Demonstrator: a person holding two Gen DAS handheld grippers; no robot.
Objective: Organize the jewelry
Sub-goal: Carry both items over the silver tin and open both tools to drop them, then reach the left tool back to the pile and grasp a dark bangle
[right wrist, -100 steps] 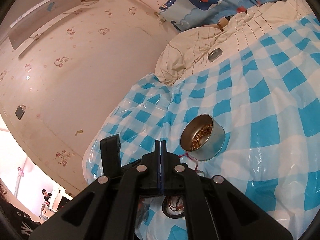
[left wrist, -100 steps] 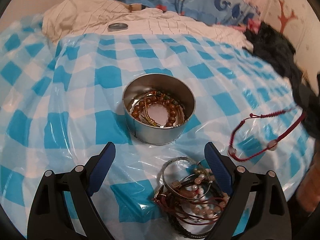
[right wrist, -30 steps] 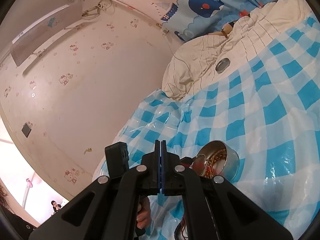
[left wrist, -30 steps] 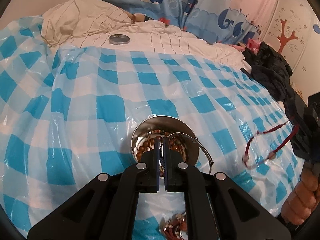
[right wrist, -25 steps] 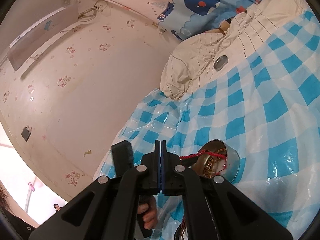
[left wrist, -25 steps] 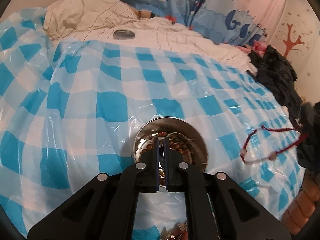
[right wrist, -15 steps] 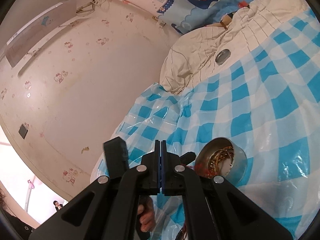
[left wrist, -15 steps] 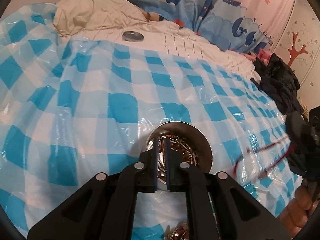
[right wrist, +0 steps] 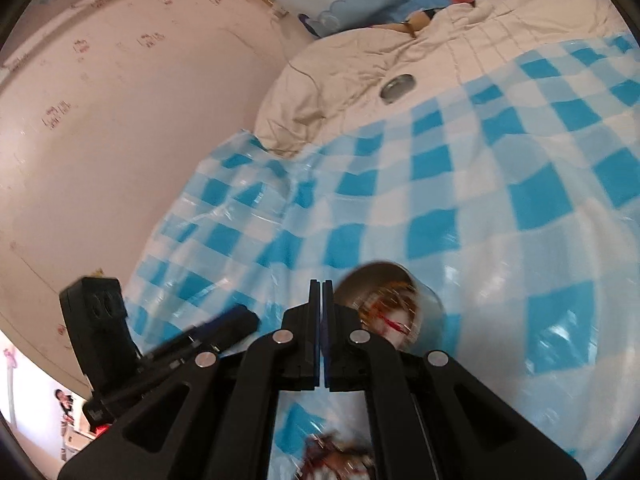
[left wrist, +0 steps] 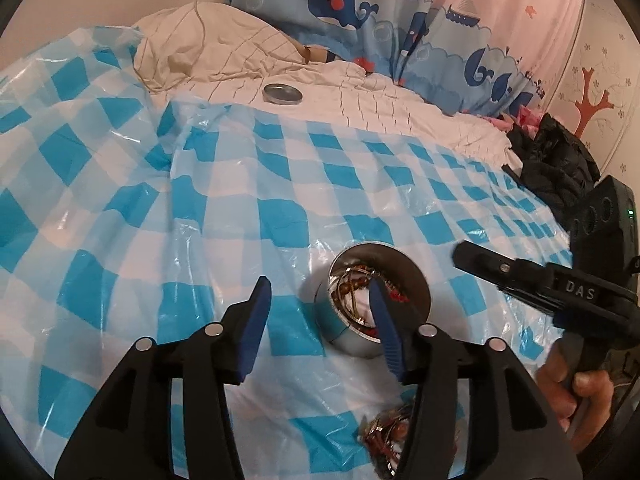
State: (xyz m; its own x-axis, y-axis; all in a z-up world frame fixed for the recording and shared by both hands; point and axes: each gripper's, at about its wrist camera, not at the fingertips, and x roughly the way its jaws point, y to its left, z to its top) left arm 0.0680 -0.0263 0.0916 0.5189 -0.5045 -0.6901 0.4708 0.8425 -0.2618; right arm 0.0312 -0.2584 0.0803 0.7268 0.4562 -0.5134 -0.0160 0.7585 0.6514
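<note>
A round, open silver metal tin (left wrist: 378, 304) stands upright on a blue-and-white checked plastic sheet (left wrist: 240, 216) spread over a bed. All positions below are given from this tin.

Inside the tin lie brown beaded bracelets (left wrist: 352, 286) and thin metal bangles; a red cord bracelet (right wrist: 394, 325) shows among them in the right wrist view, though that view is blurred and finer detail cannot be made out.

The left gripper (left wrist: 320, 314) hovers on the near side of the tin with its blue-padded fingers (left wrist: 256, 320) spread wide apart and nothing between them. One finger overlaps the tin's opening in the left wrist view; whether it touches the tin cannot be told. The other finger sits clear to the tin's left over the sheet.

The right gripper (right wrist: 321, 292) is to the right of the tin, held by a bare hand (left wrist: 576, 384). Its fingers are pressed together, tip close by the tin's rim. Nothing can be seen clamped between them.

A tangled heap of remaining jewellery (left wrist: 386, 438), reddish-brown with metal pieces, lies on the sheet nearer than the tin, partly hidden behind the left gripper's frame.

A flat round silver metal lid (left wrist: 282, 93) rests well beyond the tin on a cream quilted bedcover (left wrist: 360, 92). A black garment (left wrist: 556, 164) lies far right of the tin at the bed's edge. A whale-print blue curtain (left wrist: 360, 12) hangs behind the bedcover.
</note>
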